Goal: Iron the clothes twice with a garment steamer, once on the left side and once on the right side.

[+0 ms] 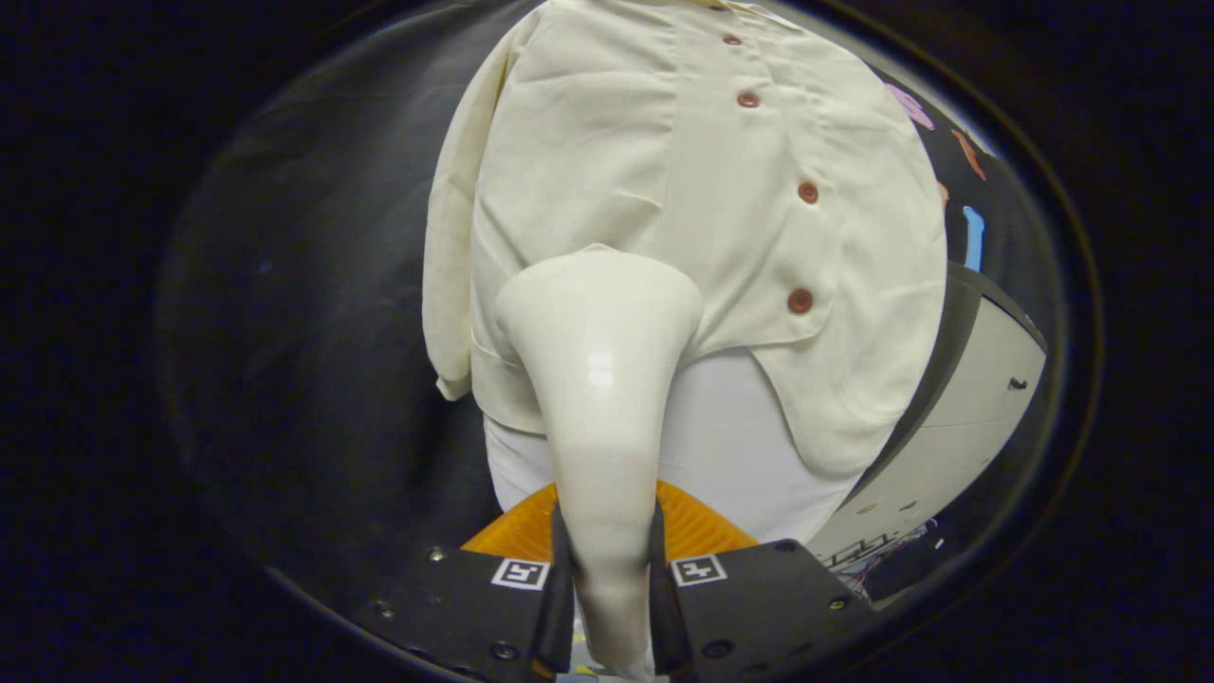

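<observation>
A cream button-up shirt (607, 161) with brown buttons hangs ahead of me on a white board (711, 427). My gripper (607, 569) is shut on the handle of a cream garment steamer (597, 379), both fingers pressing its sides. The steamer's wide head rests against the lower part of the shirt's left panel, left of the button row. The shirt's left sleeve (450, 256) hangs down beside the head.
Black cloth (313, 285) covers the booth wall behind the shirt. A white and dark panel (967, 398) stands to the right of the board. An orange ribbed part (697, 526) sits just beyond my fingers.
</observation>
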The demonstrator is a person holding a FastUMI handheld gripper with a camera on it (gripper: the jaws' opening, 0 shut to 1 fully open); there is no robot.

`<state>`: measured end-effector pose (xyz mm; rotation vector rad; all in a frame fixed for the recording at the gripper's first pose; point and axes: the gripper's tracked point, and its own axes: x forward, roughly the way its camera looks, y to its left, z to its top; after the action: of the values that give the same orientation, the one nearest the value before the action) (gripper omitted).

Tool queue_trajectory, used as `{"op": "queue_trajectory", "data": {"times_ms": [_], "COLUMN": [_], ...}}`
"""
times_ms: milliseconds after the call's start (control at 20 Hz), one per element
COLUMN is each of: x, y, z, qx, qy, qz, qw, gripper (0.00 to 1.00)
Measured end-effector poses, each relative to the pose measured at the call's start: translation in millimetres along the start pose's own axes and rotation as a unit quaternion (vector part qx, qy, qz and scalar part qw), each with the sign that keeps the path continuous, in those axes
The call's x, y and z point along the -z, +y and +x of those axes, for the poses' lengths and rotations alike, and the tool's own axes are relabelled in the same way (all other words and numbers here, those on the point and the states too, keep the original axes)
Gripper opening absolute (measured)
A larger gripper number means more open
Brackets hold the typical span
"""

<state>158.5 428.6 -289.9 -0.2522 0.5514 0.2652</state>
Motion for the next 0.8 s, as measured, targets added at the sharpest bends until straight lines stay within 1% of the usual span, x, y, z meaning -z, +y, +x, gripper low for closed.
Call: {"op": "queue_trajectory", "data": {"times_ms": [200,300,450,600,800], "x": [22.3,33.7,40.1,21.5,-8.6], "y": [3.6,2.8,3.0,-6.4,-22.7], "z": [5.1,8.7,-0.4,-24.5,-73.2], "qx": [-0.004,-0.007,-0.018,-0.022,-0.031], "qy": [0.031,0.045,0.054,0.032,0.005], "qz": [0.002,-0.006,-0.001,0.020,0.036], "qw": [1.000,0.999,0.998,0.999,0.999], "gripper": [0.32,0.32,0.33,0.33,0.33]}}
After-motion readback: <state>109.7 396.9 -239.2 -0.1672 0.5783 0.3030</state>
